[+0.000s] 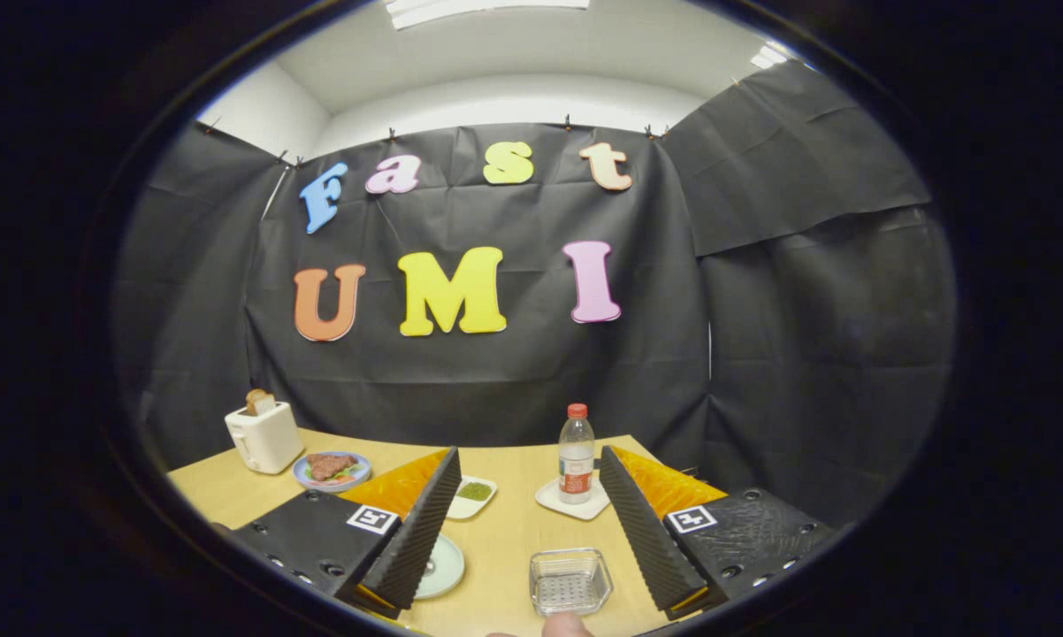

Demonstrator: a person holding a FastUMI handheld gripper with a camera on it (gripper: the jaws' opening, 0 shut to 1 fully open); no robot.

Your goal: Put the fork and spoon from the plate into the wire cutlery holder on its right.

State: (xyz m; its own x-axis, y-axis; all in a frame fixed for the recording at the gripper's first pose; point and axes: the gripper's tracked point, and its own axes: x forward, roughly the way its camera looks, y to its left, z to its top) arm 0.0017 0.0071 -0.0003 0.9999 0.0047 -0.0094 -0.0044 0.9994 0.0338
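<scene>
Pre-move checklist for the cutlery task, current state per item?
1. Hand-held gripper open: ok, fingers wide apart, nothing between them.
2. Fork and spoon located: cannot tell, no cutlery made out on the table.
3. Source plate located: cannot tell, a pale round plate sits half behind the left finger; contents hidden.
4. Wire cutlery holder located: cannot tell; the clear square container between the fingers looks like a perforated tray, not wire.
5. Path obstacles: not ok, a water bottle stands upright on a white coaster beyond the fingers.
6. Person's fingertip beside the clear container: not ok, close to the workspace.
</scene>
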